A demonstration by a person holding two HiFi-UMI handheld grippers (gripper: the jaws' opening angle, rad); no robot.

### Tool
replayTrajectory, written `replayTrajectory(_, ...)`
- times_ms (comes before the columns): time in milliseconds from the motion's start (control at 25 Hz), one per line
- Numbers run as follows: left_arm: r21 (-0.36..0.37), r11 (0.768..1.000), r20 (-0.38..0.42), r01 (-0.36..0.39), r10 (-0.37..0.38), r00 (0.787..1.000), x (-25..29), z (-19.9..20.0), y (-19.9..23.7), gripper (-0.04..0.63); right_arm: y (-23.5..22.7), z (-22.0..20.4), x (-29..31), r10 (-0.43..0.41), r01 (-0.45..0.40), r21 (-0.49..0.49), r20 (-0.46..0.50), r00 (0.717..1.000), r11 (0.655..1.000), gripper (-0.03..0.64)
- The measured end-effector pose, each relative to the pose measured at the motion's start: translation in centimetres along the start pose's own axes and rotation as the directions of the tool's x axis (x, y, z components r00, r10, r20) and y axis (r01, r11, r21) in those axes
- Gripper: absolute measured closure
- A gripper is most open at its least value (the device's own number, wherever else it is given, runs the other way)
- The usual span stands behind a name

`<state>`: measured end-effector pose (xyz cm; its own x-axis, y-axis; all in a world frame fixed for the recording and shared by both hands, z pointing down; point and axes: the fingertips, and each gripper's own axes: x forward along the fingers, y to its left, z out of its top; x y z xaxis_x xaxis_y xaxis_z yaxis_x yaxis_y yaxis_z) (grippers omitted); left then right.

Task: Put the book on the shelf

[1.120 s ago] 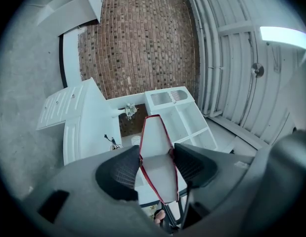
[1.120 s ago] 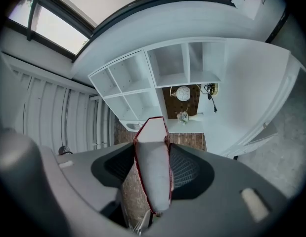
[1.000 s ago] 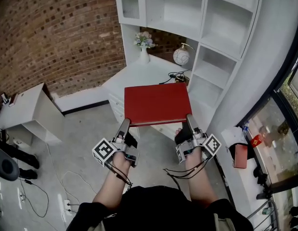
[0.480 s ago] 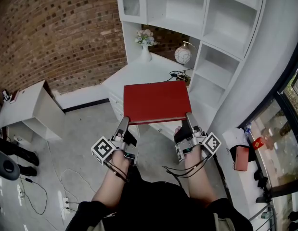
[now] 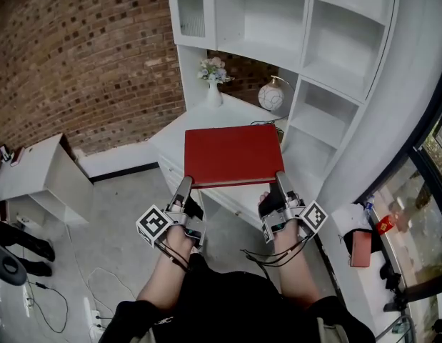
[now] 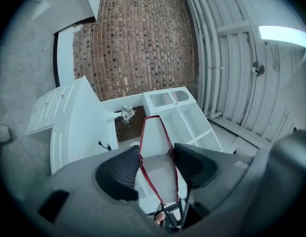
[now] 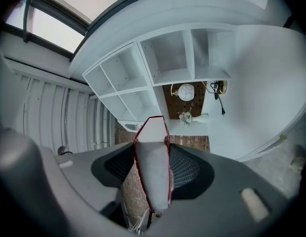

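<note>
One book (image 5: 233, 154) in play, and two grippers are working it. The left gripper (image 5: 183, 187) is clamping the near left edge and the right gripper (image 5: 280, 181) the near right edge, pads pressing on both covers. The book is riding flat in the air: a plain red hardcover with pale pages showing between the covers. It is hanging over the white desk (image 5: 206, 116), in front of one white shelf unit (image 5: 335, 56), near one flower vase (image 5: 213, 84) and one round ornament (image 5: 270, 96).
</note>
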<state>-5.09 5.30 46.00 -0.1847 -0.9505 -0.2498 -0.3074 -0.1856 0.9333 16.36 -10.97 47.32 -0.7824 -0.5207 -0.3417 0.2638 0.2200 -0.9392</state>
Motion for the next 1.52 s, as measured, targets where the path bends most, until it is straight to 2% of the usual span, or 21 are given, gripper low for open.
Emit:
replayTrajectory(120,-0.007,1.0,-0.004,0.021,-0.021,1.0,2.0,1.4,0.7,0.37,-0.9,0.1,2.3,0.003,-0.003,-0.005,0.005,1.0,1.0,0.379)
replayTrajectory(400,-0.017,1.0,-0.043,-0.019,0.018,0.999,7.9,5.6,4.8,0.37,-3.9,0.8,8.3,-0.023,0.023,-0.009,0.043,0.999,1.0,0.379)
replayTrajectory(560,-0.055,0.998,-0.072,0.007,-0.011,0.997,12.3,7.8,6.3,0.37,-5.3,1.4,12.1,-0.027,0.03,-0.032,0.071,0.997,0.999,0.379)
replayTrajectory(800,-0.086,0.996,-0.147,-0.005,-0.008,0.989,19.0,10.3,10.5,0.37,-8.2,3.3,17.3,-0.054,0.062,-0.054,0.14,0.989,0.997,0.38)
replayTrajectory(920,-0.106,0.994,-0.184,0.01,-0.03,0.982,23.0,11.7,11.6,0.37,-8.7,3.6,20.4,-0.055,0.068,-0.066,0.174,0.983,0.996,0.379)
replayTrajectory(1200,-0.101,0.995,-0.311,0.021,-0.052,0.949,31.8,14.1,14.3,0.371,-10.3,5.8,25.9,-0.048,0.076,-0.091,0.281,0.959,0.993,0.38)
replayTrajectory(1280,-0.118,0.993,-0.341,0.024,-0.063,0.938,34.0,14.6,14.5,0.371,-10.8,6.3,27.1,-0.051,0.083,-0.09,0.308,0.95,0.993,0.38)
replayTrajectory(1520,-0.136,0.991,-0.43,0.016,-0.074,0.9,38.4,13.9,14.9,0.37,-11.5,7.7,27.9,-0.074,0.116,-0.085,0.389,0.918,0.99,0.38)
